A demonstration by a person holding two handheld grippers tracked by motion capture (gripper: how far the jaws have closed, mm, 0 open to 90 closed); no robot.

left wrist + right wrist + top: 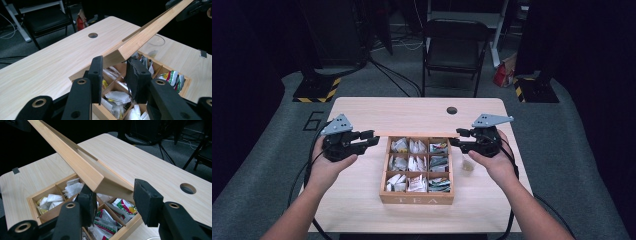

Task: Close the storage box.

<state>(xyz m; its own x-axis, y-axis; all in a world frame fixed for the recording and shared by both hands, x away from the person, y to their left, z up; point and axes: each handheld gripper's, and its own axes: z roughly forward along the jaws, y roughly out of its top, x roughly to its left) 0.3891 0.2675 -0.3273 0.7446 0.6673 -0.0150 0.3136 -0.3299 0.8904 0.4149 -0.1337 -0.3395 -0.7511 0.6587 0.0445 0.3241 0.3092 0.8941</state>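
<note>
Wooden lid held aloft over the back edge of an open tea box, one end in each of two hand-held grippers. Seen edge-on from the high view, as a thin pale strip running level between the tools, clear of the box below.

Left gripper clamped on the lid's left end, black pads pressed to either side of the wood in the left gripper view, jaws drawn as close together as the lid allows. Right gripper clamped on the opposite end, corner of the lid sitting between its two pads in the right gripper view, jaws set wider than the left pair. Left hand and right hand wrapped round the gripper bodies at either side of the box, forearms entering from the bottom edge.

Box placed near the middle of a light wooden table, divided into nine compartments, each packed with tea bags in white, red and green wrappers. Lettering "TEA" on the front wall. Small clear glass standing just beside the box's right side, under the right hand. Round cable hole near the table's far edge; black folding chair beyond it on the grey floor.
</note>
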